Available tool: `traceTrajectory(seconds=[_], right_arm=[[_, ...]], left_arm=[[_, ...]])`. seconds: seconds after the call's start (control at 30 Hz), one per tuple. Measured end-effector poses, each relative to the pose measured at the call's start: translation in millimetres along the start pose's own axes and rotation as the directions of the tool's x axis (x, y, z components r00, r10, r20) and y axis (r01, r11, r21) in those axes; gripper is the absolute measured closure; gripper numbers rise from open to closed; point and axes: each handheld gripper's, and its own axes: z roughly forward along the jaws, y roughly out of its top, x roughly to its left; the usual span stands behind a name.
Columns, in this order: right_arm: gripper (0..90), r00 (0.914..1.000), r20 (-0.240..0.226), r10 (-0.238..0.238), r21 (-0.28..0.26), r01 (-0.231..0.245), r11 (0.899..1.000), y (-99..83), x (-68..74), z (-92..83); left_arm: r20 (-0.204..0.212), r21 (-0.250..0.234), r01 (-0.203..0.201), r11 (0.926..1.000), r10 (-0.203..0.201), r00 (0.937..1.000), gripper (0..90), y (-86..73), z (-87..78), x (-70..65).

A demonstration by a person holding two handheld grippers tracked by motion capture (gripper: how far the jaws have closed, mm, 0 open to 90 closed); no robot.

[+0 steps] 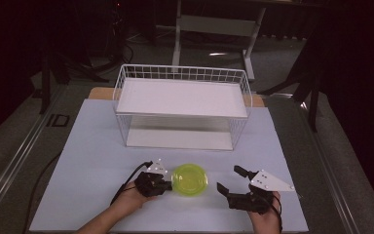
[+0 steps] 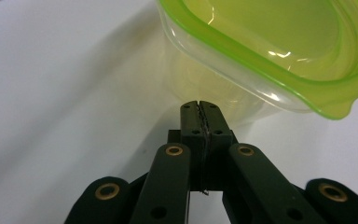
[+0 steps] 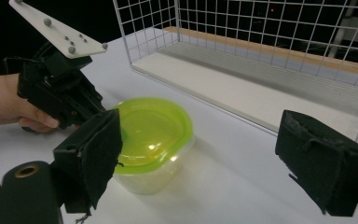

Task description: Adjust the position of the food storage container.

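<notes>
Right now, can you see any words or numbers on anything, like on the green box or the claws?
"ID" – large letters on the dark floor strip left of the table, in the high view.
Nothing is written on the green-lidded container, the white wire rack, the left claw or the right claw; its grey plate has only dots and screws.
</notes>
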Motion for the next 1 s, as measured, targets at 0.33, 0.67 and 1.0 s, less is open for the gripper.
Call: traceTrajectory(seconds=[0.33, 0.67, 1.0], right_arm=[[14.5, 1.0, -0.007, -0.003, 0.005, 0.003, 1.0, -0.4, 0.5, 0.3], [14.5, 1.0, -0.008, -0.001, 0.007, 0.001, 1.0, -0.9, 0.0, 0.5], [14.5, 0.9998, -0.021, 0.001, 0.037, 0.0, 0.999, -1.8, 3.8, 5.1]], left_arm=[[0.017, -0.007, -0.001, 1.0, 0.001, 0.9999, 90.0, 10.6, 15.3, -3.8], [0.028, -0.049, 0.028, 0.9984, -0.027, 0.9993, 89.5, 2.0, -4.9, 2.2], [0.071, -0.143, 0.058, 0.9881, -0.048, 0.9963, 57.0, -11.4, -51.3, -2.5]])
